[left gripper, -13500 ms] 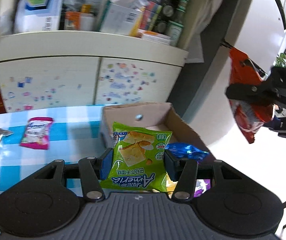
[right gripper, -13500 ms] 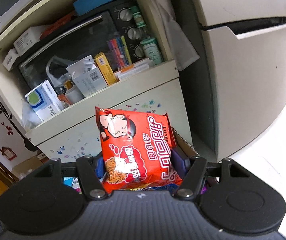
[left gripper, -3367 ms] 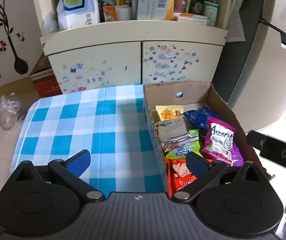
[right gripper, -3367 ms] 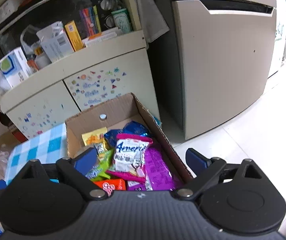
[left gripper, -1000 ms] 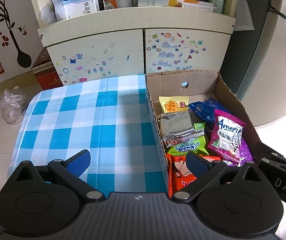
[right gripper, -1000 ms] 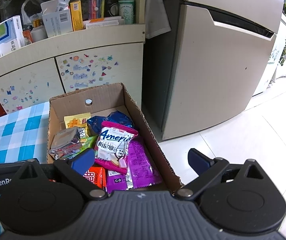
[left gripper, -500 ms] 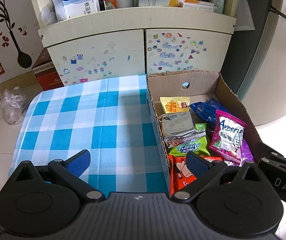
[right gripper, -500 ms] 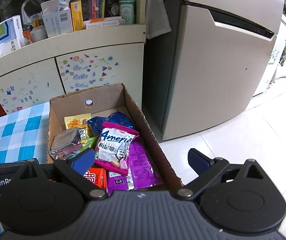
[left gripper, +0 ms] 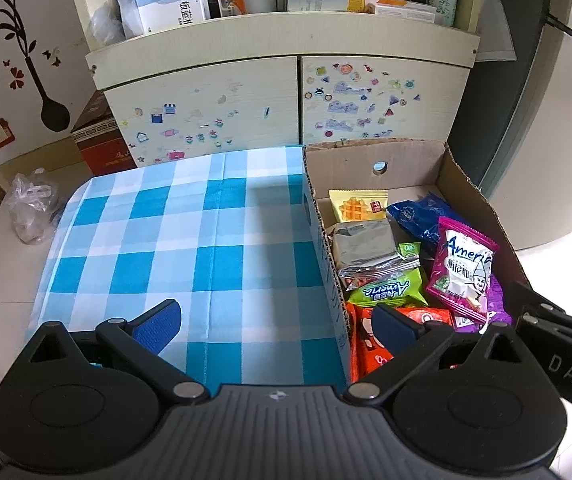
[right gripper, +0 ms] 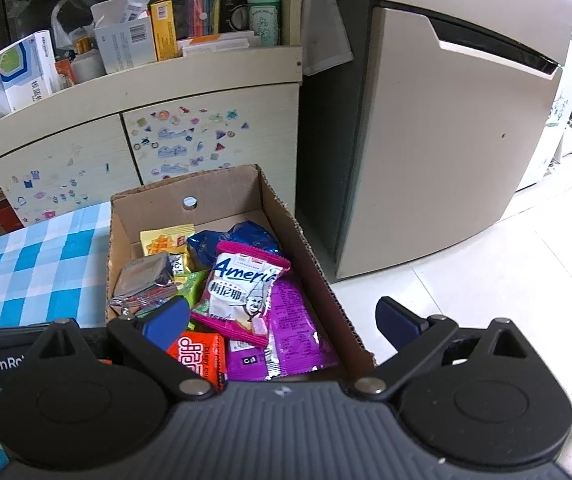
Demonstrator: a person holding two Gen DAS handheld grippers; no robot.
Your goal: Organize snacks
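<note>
Snacks boxed, cloth bare — the sorting looks all but finished.

Both tools hang empty with jaws spread wide: the left gripper [left gripper: 276,322] straddles the near wall of the brown cardboard box [left gripper: 463,178], the right gripper [right gripper: 282,318] hovers over its near end. Every snack in view lies inside the box — pink-edged white packet [right gripper: 242,292] on top, purple wrapper [right gripper: 295,332] at its 5 o'clock, yellow waffle pack [left gripper: 359,206] toward 12, red noodle bag [right gripper: 198,354] nearest. The blue-and-white checked tablecloth [left gripper: 174,236], at the box's 9 o'clock, shows nothing left to collect.
</note>
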